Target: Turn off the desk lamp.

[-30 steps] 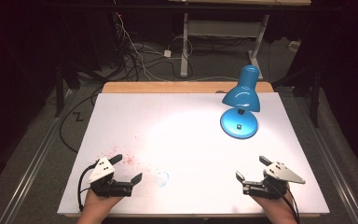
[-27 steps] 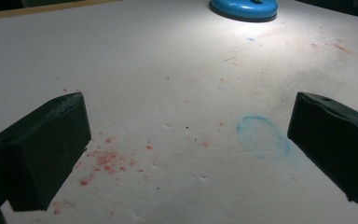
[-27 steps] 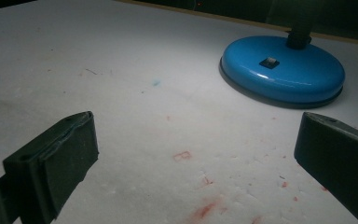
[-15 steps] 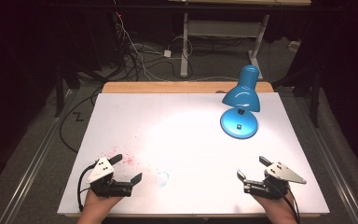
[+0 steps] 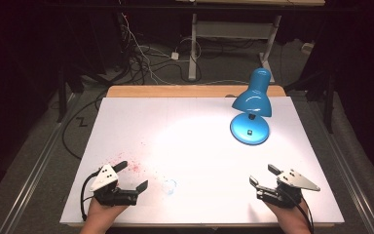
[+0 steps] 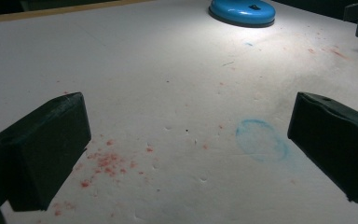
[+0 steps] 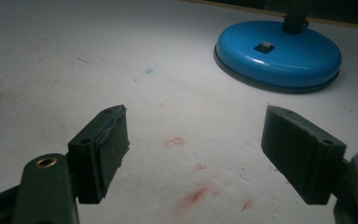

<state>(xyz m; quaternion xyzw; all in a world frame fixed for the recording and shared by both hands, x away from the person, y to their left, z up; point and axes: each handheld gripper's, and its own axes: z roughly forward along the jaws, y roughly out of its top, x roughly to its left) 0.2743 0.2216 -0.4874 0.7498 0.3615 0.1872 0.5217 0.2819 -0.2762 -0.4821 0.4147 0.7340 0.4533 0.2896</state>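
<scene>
At the near edge of the white table [image 5: 199,122] we hold both tools low over the surface. Our left gripper [image 5: 132,176] sits near left, jaws spread wide with nothing between them, above a scatter of red specks [image 6: 105,161]. Just to its right lies a faint blue ring mark [image 6: 262,140]. Our right gripper [image 5: 263,176] rests near right; its jaws have just been closing yet stand apart around bare table with red smudges [image 7: 193,193]. Farther off, right of centre, the blue desk lamp [image 5: 250,109] stands lit, well apart from both.
</scene>
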